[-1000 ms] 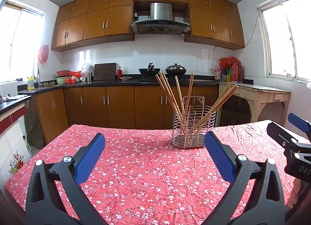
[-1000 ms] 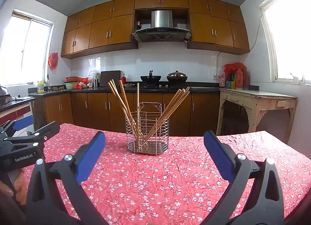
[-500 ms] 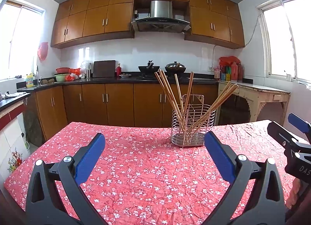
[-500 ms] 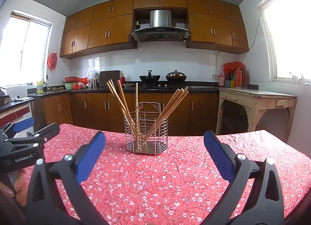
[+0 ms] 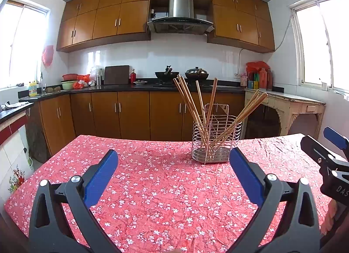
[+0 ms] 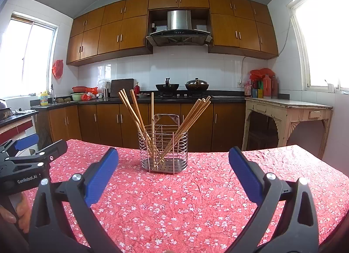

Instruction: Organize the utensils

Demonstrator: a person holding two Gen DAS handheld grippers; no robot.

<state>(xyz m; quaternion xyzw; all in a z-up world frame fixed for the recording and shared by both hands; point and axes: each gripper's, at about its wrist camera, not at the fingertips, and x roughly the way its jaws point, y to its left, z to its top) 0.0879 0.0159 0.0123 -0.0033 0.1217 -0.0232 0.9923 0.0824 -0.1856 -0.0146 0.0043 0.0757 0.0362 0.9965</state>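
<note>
The left claw (image 5: 173, 173) and right claw (image 6: 173, 172) both gaped wide, holding nothing. The wire chopstick holder (image 6: 163, 148) stood ahead of both on the floral tablecloth (image 6: 196, 198). "GenRobot.AI" marked the left claw's body.

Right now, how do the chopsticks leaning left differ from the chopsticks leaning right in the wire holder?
In the right wrist view, the left-leaning chopsticks reach higher than the right-leaning chopsticks. The left ones spread apart at the tips; the right ones bunch close together. Both groups are plain wood and stand in the same wire holder.
</note>
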